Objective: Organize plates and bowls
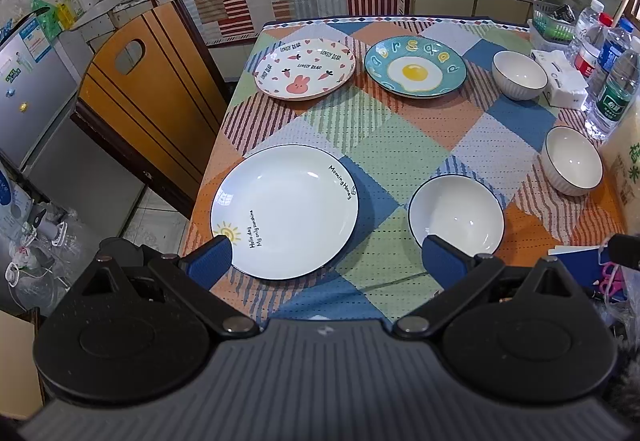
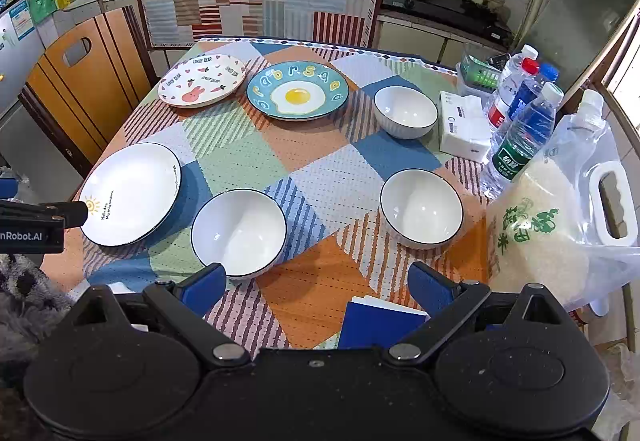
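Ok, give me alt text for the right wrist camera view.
Three plates, white, pink and blue, and three white bowls sit apart on a patchwork tablecloth. The open right gripper hovers over the near edge, empty. Water bottles and a rice bag stand at right.

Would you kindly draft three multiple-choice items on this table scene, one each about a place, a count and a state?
1. Where is the egg plate?
A. Right of the bunny plate
B. Under a bowl
C. On the chair

2. How many bowls are on the table?
A. One
B. Three
C. Five

3. How is the right hand-held gripper?
A. Shut on a bowl
B. Shut on a plate
C. Open, holding nothing

Answers: 1 A, the two plates lie side by side at the far edge. 2 B, white bowls sit far, right and near. 3 C, only cloth shows between its spread fingers.
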A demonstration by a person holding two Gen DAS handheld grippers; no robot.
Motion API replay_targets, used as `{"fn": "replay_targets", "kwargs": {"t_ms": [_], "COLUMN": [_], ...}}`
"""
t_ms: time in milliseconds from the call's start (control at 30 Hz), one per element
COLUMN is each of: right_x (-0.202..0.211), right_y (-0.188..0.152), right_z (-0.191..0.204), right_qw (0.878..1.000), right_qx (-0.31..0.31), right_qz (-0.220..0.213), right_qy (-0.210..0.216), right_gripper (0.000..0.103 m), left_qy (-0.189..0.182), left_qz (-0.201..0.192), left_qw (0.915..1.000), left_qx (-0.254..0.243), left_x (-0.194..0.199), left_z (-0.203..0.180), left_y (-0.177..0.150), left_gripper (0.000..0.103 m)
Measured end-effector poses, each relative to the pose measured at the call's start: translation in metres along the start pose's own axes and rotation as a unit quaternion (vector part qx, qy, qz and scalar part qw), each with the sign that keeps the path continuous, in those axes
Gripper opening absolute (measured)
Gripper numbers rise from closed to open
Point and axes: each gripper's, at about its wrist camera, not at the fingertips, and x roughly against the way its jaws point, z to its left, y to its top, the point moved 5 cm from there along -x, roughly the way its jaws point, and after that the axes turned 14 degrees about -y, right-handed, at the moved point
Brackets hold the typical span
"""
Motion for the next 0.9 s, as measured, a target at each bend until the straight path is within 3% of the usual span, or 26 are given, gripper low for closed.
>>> {"fn": "replay_targets", "kwargs": {"t_ms": [900], "right_x": [-0.011], "right_y": [0.001], "right_z": [-0.002], "right_qw": [1.0], "right_qx": [0.008], "right_qz": [0.0], "right_qy": [-0.008], "right_gripper": [0.099], "left_qy": [-0.01], "left_qz": [0.013], "left_qw": [0.9999], "left_qx": [0.006], "left_x": [-0.006], "left_z": [-0.005], "left_y": [-0.002], "left_gripper": [0.103]}}
